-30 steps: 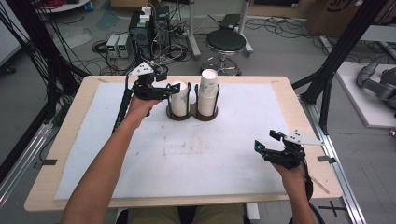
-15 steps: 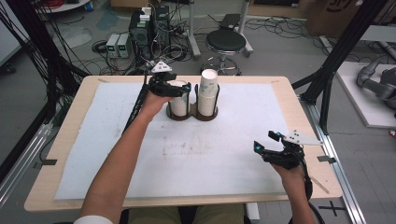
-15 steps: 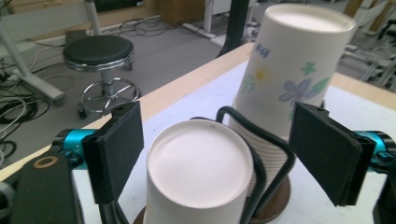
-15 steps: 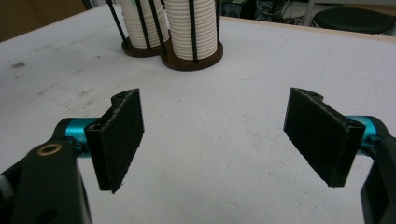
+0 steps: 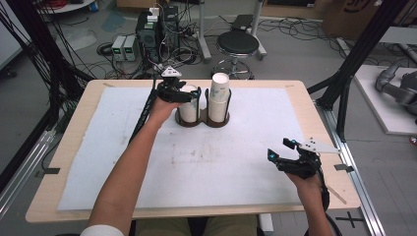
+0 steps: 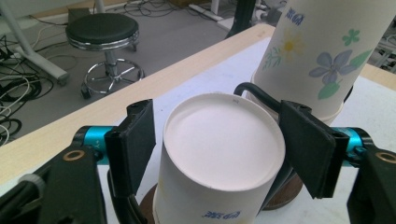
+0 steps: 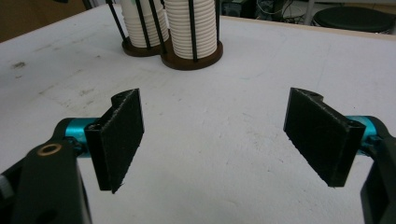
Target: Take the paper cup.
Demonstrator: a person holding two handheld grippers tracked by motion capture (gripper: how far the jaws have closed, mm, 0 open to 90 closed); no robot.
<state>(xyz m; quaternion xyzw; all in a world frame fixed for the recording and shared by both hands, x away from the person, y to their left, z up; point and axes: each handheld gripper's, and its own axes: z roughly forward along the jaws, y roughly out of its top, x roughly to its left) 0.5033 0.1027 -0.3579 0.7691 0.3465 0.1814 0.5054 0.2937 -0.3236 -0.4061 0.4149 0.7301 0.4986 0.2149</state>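
Observation:
Two stacks of upturned white paper cups stand in a brown double holder (image 5: pixel 202 123) with black wire rods, at the far middle of the table. The right stack (image 5: pixel 219 98) is taller, and its top cup (image 6: pixel 322 51) bears printed flowers. My left gripper (image 5: pixel 189 96) sits over the left stack. Its jaws have just been closing, and both pads now press the sides of the top cup (image 6: pixel 224 140). My right gripper (image 5: pixel 279 149) rests low near the table's right front, open with nothing between its pads (image 7: pixel 119 140). From there the two stacks (image 7: pixel 191 28) stand far off.
A white mat (image 5: pixel 221 167) covers most of the wooden table (image 5: pixel 64 147). Beyond the far edge are a black stool (image 5: pixel 238 44), electronics boxes and floor cables. Black frame posts stand at both sides.
My left hand moved right and a little down onto the left stack, and its jaws narrowed from wide open to gripping the top cup. The right hand stayed where it was.

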